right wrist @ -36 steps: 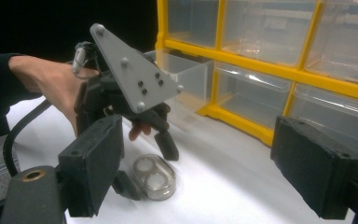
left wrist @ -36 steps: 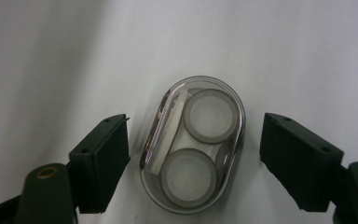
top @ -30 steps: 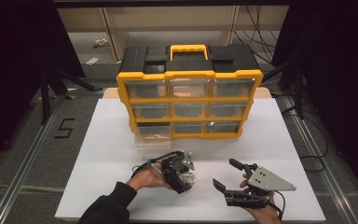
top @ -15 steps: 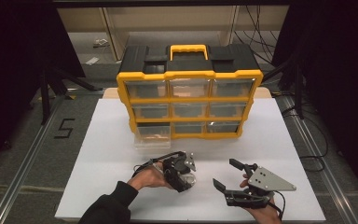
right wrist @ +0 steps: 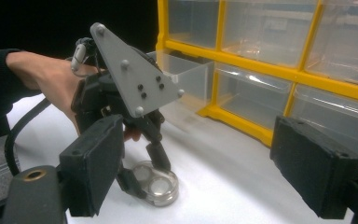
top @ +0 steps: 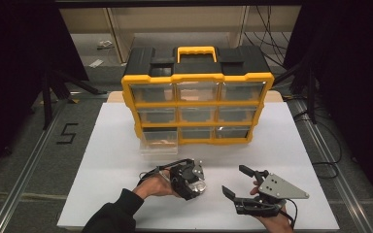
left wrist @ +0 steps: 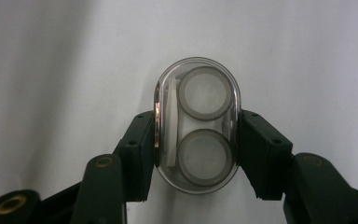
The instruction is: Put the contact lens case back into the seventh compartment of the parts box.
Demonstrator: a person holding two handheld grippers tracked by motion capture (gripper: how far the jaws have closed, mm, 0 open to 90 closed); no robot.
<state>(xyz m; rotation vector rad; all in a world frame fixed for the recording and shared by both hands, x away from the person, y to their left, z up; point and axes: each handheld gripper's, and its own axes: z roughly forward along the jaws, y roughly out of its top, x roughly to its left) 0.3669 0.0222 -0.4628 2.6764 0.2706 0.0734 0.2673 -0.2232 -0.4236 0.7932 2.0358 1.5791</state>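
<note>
My left tool (left wrist: 196, 140) clamped the clear oval plastic case (left wrist: 196, 123) across its narrow sides, long axis pointing straight ahead; my right tool (top: 236, 180) gaped empty alongside.

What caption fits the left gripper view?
Left gripper clamps a clear oval case holding two round discs.

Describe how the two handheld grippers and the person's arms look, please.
Both the left claw and the right claw are black, with thick rectangular pads. The right one carries a grey three-cornered plate studded with small screws. A black cable loops from the left one. The left arm wears a dark sleeve.
</note>
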